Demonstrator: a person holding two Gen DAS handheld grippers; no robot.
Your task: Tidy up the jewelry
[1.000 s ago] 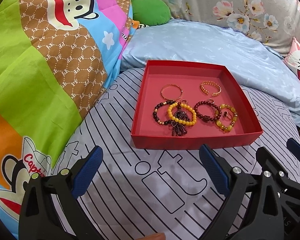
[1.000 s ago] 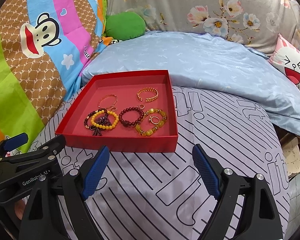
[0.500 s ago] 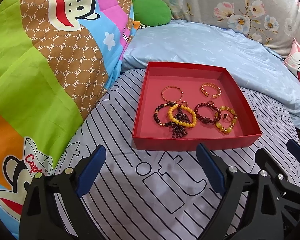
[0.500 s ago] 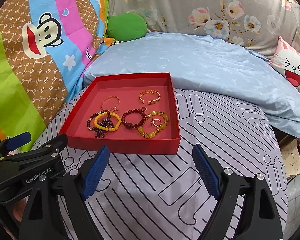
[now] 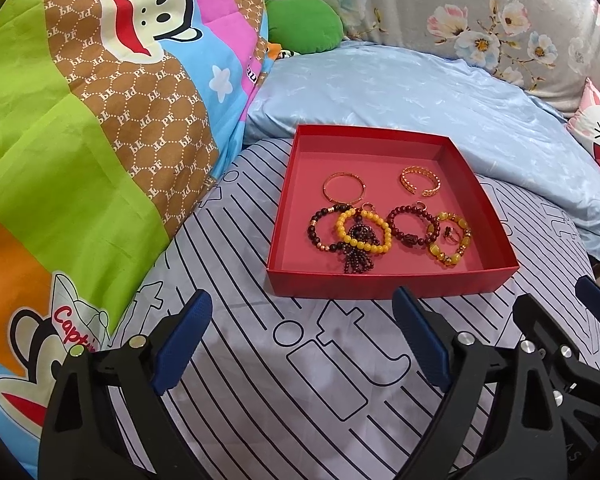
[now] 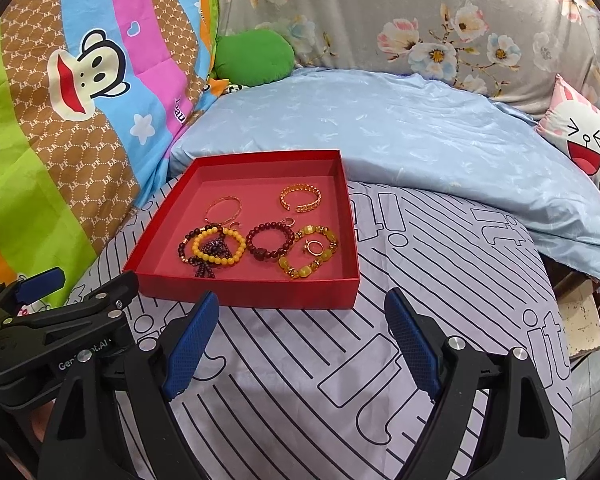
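Jewelry lying inside a shallow red box (image 5: 384,283) on a striped grey sheet (image 5: 300,380). From left to right in the back row: thin gold bangle (image 5: 344,188), then open gold chain cuff (image 5: 419,181). From left to right in the front row: dark bead bracelet (image 5: 319,229) partly under a yellow bead bracelet (image 5: 365,232), with a dark bead tassel (image 5: 358,254) lying over both; then dark red bead bracelet (image 5: 413,226), touching a chunky amber bracelet (image 5: 449,240) with a small ring (image 6: 314,247) in its middle. Left of the box, a bright monkey quilt (image 5: 80,120); behind it, a pale blue pillow (image 5: 400,96). Left gripper (image 5: 300,336) spread wide apart, holding nothing, low over the sheet just before the box. Right gripper (image 6: 302,340) also spread wide, holding nothing, near the box's front wall.
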